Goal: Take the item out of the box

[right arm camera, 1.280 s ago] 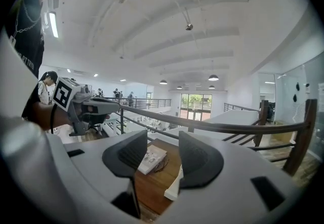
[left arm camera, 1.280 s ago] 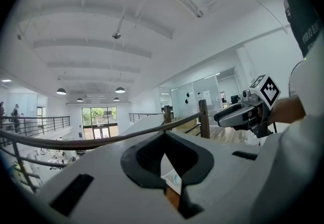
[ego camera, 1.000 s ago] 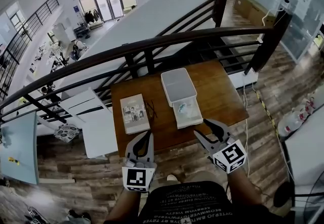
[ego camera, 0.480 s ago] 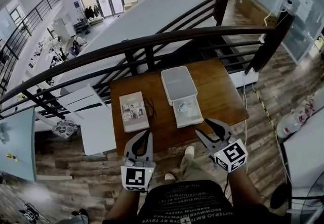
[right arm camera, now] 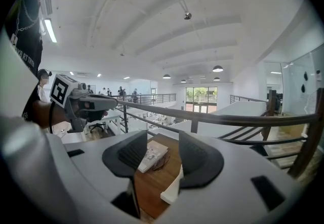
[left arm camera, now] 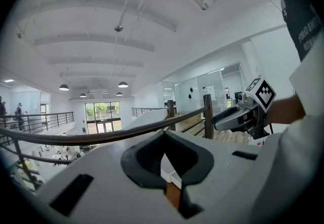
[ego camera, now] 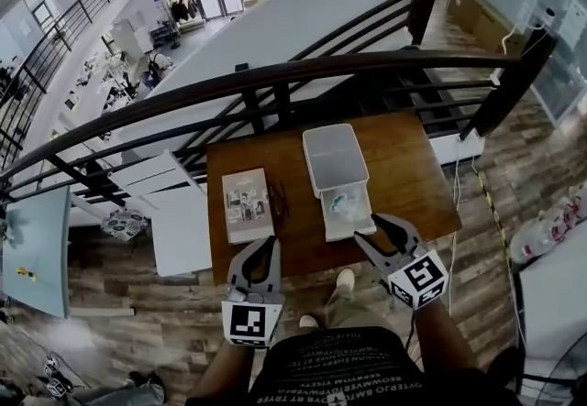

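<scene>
A white box [ego camera: 349, 228] stands on the brown table [ego camera: 408, 175], its lid [ego camera: 330, 157] laid open toward the railing. Inside lies a clear-wrapped item [ego camera: 341, 203] with a bluish part. My right gripper [ego camera: 381, 233] hovers at the table's near edge, just beside the box's front right corner, jaws open and empty. In the right gripper view the gripper [right arm camera: 163, 153] frames the table and the box's edge [right arm camera: 173, 189]. My left gripper [ego camera: 265, 245] hangs off the table's front edge, left of the box. Its fingertips [left arm camera: 163, 136] meet, with nothing between them.
A book [ego camera: 246, 204] and a pair of glasses [ego camera: 279, 201] lie on the table, left of the box. A dark railing [ego camera: 275, 76] runs behind the table. White panels [ego camera: 179, 230] sit on the floor to the left, and a cable [ego camera: 456, 203] trails along the floor on the right.
The view has drawn a little closer to the table. My right gripper now sits nearer the box's front corner. Both grippers keep the same jaw positions.
</scene>
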`<state>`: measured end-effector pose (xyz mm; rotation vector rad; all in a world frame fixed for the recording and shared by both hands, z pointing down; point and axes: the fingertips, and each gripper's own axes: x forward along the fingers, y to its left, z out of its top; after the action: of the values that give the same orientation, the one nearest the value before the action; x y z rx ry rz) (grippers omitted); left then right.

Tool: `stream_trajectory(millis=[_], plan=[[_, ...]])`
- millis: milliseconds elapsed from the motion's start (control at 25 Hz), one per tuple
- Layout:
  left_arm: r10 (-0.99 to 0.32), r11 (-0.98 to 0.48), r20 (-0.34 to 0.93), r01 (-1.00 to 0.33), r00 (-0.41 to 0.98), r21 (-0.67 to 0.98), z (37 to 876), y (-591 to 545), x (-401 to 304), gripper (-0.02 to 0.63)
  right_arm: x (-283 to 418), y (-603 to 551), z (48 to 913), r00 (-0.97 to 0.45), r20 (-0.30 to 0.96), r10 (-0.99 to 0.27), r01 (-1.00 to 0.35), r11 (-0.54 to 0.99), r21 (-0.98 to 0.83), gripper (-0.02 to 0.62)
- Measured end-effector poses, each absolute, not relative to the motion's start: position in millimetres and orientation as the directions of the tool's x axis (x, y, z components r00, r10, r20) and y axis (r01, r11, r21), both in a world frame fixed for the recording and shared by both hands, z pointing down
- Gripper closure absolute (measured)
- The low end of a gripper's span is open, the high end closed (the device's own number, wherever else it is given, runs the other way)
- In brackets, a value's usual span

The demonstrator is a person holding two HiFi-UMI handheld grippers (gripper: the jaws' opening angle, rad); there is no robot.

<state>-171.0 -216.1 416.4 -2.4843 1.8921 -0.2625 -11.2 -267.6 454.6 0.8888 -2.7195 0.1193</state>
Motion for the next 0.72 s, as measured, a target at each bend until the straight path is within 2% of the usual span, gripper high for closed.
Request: stream_trajectory(millis=[720], plan=[[-0.962, -0.238, 0.157, -0.969, 0.224, -0.074, 440, -317, -160, 0.601, 3, -374, 540, -0.755, 0.418, -0.505, -0.577, 0.815, -0.056, 0.402]])
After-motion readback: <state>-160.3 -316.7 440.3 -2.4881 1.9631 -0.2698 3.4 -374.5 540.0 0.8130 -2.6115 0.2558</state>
